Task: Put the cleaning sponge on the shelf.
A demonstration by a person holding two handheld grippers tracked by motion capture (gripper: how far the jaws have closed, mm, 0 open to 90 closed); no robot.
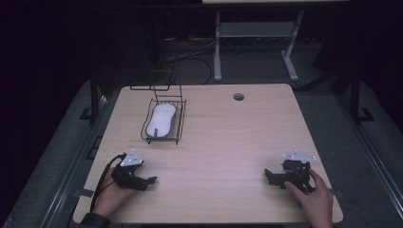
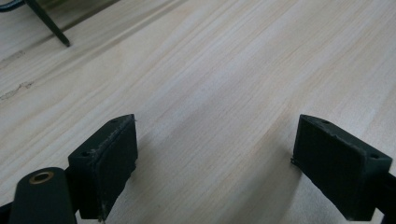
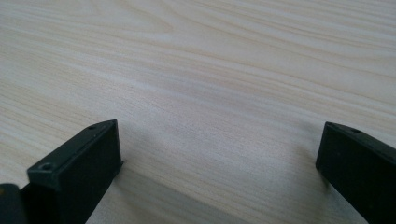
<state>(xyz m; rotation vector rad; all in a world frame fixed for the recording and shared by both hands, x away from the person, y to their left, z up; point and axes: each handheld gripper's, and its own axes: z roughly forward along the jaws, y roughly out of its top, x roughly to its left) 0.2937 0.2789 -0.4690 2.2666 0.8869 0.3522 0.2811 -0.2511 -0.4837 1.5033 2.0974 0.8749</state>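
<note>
Left gripper (image 1: 151,180): rested near the wire basket (image 1: 179,124), fingers spread, nothing grasped.
Right gripper (image 1: 269,176): well apart from it, fingers spread, empty.
White object (image 1: 161,118): laid inside the basket.
Risk: basket wires could be snagged by spread fingers on a low approach.

The left hand (image 1: 114,190) is largely covered by the left gripper (image 1: 147,180), and its forearm is cut off at the bottom edge of the high view. The right hand (image 1: 316,197) is cut off there too. In the basket (image 1: 179,124), the white object (image 1: 160,120) is too small to be identified. Behind it, a wire stand (image 1: 161,71) is half lost against the dark floor. In the left gripper view, a dark leg (image 2: 49,23) is cropped at the top edge, and the right jaw is cut by the right edge
</note>
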